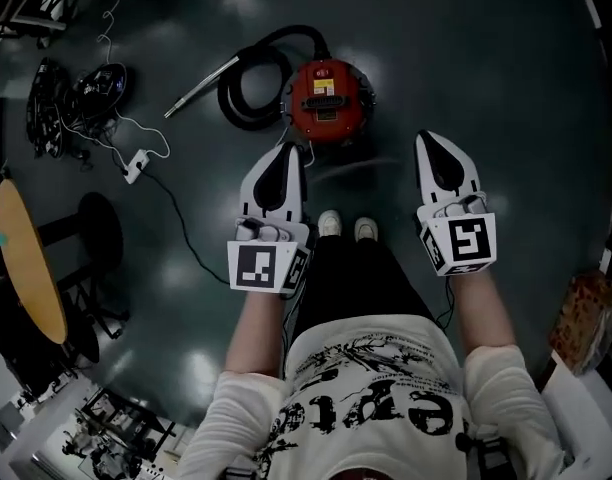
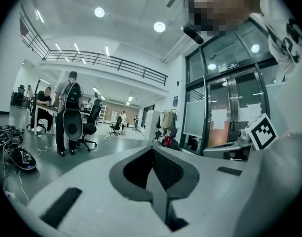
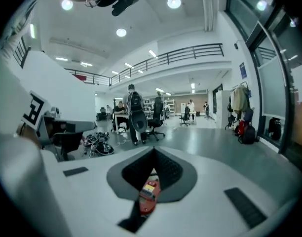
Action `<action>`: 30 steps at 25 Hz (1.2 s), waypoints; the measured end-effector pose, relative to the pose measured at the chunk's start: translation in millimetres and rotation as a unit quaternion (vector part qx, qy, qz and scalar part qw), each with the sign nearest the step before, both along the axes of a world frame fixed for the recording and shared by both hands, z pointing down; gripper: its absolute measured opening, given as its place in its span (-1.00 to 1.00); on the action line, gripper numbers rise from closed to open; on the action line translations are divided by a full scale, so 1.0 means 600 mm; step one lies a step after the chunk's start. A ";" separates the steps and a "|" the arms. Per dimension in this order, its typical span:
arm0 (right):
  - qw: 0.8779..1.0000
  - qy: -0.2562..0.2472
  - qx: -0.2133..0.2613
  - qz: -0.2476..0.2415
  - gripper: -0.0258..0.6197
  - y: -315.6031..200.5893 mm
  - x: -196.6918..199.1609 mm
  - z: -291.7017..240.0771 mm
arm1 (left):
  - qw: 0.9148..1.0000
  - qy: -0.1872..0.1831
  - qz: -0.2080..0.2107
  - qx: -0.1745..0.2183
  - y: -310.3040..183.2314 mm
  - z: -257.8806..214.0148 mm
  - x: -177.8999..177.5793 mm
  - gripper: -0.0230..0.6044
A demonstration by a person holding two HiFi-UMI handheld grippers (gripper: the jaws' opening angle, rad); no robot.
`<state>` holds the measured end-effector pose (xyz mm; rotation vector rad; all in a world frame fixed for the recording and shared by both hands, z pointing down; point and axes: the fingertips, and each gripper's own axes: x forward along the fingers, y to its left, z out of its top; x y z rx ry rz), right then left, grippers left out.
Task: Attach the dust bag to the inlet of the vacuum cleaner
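Left gripper (image 1: 287, 154): clenched, the two jaw tips meeting with nothing between them. It is held level in front of the body on the person's left side, tips pointing forward.
Right gripper (image 1: 433, 144): clenched and empty, jaw tips together. It is held level on the person's right side, well apart from the left gripper.
Marker cubes: one sits at the rear of each gripper, just ahead of the forearm, with a square marker facing up.
Vacuum cleaner (image 1: 326, 98): a red canister unit standing on the dark glossy floor (image 1: 486, 58), ahead of the person's white shoes (image 1: 331, 223) and between the lines of the two grippers. Neither gripper touches it. In the right gripper view it shows through the slot below the closed jaw tips.
Hose (image 1: 248, 76): black, coiled on the floor against the vacuum cleaner's left side.
Wand (image 1: 200, 87): a metal tube lying on the floor, running out leftward from the hose.
Power strip (image 1: 136, 165): white, on the floor to the left, with thin cables leading from it.
Round table (image 1: 31, 258): wooden top, at the left edge, with a black stool (image 1: 98, 230) beside it.
Surroundings: both gripper views show an open office hall with a balcony railing (image 2: 106, 63) and a person wearing a backpack (image 2: 69, 110) standing near office chairs.
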<state>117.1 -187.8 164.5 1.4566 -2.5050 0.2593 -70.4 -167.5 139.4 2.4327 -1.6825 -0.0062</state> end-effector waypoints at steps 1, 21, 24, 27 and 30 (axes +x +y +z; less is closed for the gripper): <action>1.000 -0.012 0.011 0.000 -0.92 0.012 0.004 -0.035 | 1.000 0.008 -0.001 0.007 0.016 -0.031 0.001 -0.92; 0.990 -0.011 0.114 -0.085 -0.92 0.232 -0.015 -0.223 | 0.994 -0.016 -0.001 0.113 0.259 -0.238 0.035 -0.92; 0.988 -0.005 0.125 -0.091 -0.92 0.235 -0.019 -0.228 | 0.993 -0.022 0.015 0.116 0.261 -0.231 0.047 -0.92; 0.987 0.000 0.129 -0.100 -0.92 0.246 -0.029 -0.237 | 0.992 -0.023 0.013 0.124 0.272 -0.239 0.044 -0.92; 0.986 0.006 0.132 -0.106 -0.92 0.254 -0.035 -0.247 | 0.992 -0.010 0.006 0.126 0.280 -0.250 0.038 -0.92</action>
